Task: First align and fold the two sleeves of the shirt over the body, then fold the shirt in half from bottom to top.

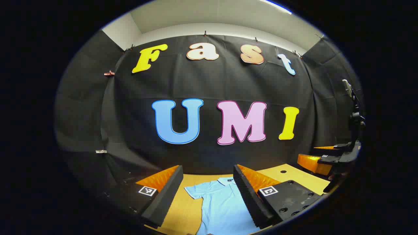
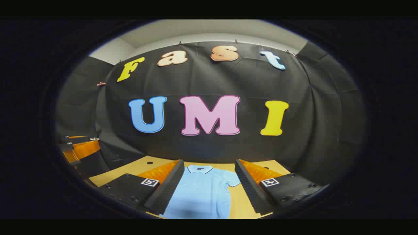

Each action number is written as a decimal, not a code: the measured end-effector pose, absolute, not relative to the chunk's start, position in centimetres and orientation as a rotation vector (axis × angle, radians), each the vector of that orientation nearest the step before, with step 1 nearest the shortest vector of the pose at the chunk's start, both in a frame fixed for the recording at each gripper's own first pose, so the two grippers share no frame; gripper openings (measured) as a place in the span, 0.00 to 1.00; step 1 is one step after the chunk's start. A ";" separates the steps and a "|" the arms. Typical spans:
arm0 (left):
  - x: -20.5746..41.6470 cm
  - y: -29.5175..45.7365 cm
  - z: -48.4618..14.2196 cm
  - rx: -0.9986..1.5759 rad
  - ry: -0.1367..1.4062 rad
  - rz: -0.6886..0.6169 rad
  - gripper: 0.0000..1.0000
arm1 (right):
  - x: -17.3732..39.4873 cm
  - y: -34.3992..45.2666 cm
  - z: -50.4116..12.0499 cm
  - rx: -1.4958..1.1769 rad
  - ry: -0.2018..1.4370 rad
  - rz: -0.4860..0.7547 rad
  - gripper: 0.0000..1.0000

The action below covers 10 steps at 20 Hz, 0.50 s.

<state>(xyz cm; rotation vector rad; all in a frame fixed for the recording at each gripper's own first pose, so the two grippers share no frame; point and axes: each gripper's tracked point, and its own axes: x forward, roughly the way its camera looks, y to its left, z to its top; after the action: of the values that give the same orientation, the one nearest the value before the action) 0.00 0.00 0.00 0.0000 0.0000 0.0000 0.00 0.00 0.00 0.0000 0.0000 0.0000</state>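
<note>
Left gripper (image 1: 205,192) spread, right gripper (image 2: 209,186) spread, both above table (image 2: 130,169); shirt (image 2: 199,195) at 6 o'clock, flat, likely soft, light; pinch sleeve (image 1: 194,191) edge

The shirt (image 1: 222,205) lies flat on the table (image 1: 295,176), collar toward the wall.

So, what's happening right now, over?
Left tool open, right tool open, both above table. Light blue polo shirt flat, sleeves unfolded. Nothing blocking.

Shirt (image 1: 222,205) flat on table (image 1: 294,178); open air above; booth wall (image 1: 209,85) blocks behind.
</note>
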 end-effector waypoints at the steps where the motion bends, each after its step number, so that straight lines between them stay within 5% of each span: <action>1: 0.1 0.3 -0.1 -0.011 -0.005 0.011 0.98 | 0.1 -0.2 -0.2 0.000 0.002 -0.009 0.97; 10: 1.5 -0.2 -1.9 -0.055 0.021 -0.021 0.98 | -0.2 -2.3 -1.0 0.008 0.027 -0.091 0.97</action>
<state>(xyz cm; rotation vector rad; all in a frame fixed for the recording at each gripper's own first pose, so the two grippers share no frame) 1.54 -0.24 -1.89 -0.0548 0.0213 -0.0211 -0.18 -2.29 -0.99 0.0075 0.0274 -0.0909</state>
